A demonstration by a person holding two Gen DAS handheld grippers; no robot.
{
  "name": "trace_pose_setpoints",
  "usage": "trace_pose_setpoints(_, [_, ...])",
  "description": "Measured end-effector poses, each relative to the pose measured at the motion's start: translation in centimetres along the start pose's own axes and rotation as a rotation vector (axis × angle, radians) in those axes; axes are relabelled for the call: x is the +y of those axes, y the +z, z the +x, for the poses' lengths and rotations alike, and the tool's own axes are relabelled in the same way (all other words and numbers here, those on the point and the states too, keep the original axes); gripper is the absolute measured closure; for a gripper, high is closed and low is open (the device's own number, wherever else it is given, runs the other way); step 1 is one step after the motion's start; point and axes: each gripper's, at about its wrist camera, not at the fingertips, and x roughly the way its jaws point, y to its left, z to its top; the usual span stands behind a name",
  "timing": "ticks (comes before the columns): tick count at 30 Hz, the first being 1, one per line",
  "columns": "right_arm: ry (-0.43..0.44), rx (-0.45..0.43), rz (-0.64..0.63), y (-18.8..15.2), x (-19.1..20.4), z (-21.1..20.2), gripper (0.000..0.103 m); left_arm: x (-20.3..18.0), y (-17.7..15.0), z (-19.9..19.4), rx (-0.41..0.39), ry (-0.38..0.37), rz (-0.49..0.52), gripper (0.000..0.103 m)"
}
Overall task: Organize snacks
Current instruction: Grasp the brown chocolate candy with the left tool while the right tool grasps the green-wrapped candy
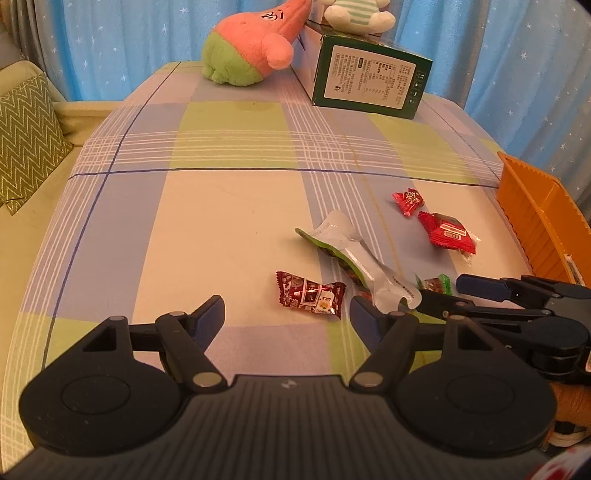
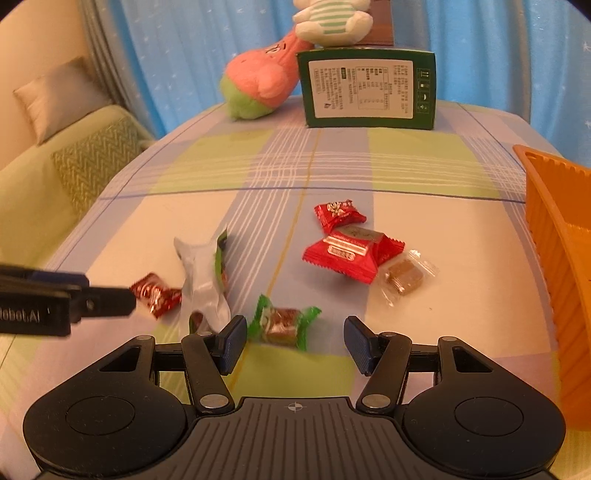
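Several wrapped snacks lie on the checked tablecloth. A dark red candy [image 1: 310,297] [image 2: 157,295] lies just ahead of my open, empty left gripper [image 1: 286,317]. A silver and green pouch [image 1: 354,254] [image 2: 205,277] lies beside it. A green-wrapped candy [image 2: 282,325] [image 1: 436,285] lies between the fingertips of my open right gripper [image 2: 295,345], which enters the left wrist view from the right [image 1: 439,293]. Farther off lie a small red candy [image 1: 408,201] [image 2: 338,214], a larger red packet [image 1: 448,232] [image 2: 351,253] and a clear-wrapped brown sweet [image 2: 404,278]. An orange bin [image 1: 535,218] [image 2: 554,236] stands at the right.
A green box [image 1: 369,83] [image 2: 367,90] stands at the far side with a pink and green plush [image 1: 251,48] [image 2: 258,85] leaning on it and a white striped plush [image 2: 332,18] on top. Blue curtains hang behind. A sofa with a zigzag cushion [image 1: 26,136] is on the left.
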Motion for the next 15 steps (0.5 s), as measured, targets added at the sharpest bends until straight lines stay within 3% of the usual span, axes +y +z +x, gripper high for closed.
trace_pose_setpoints(6, [-0.081,-0.014,-0.053,0.1,1.7,1.2,0.044,0.4,-0.1,0.7,-0.006,-0.007,-0.019,0.031])
trace_pose_setpoints(9, [-0.113,-0.016,-0.084,-0.1,2.1,1.4,0.056,0.4,-0.2,0.9,-0.003,-0.019,-0.012,0.031])
trace_pose_setpoints(12, [-0.111,-0.015,-0.11,-0.5,2.2,1.1,0.06,0.2,-0.3,0.9,-0.008,-0.039,-0.007,0.031])
trace_pose_setpoints(15, [-0.107,-0.016,-0.145,-0.9,2.2,0.8,0.073,0.1,-0.4,1.0,-0.011,-0.055,-0.009,0.031])
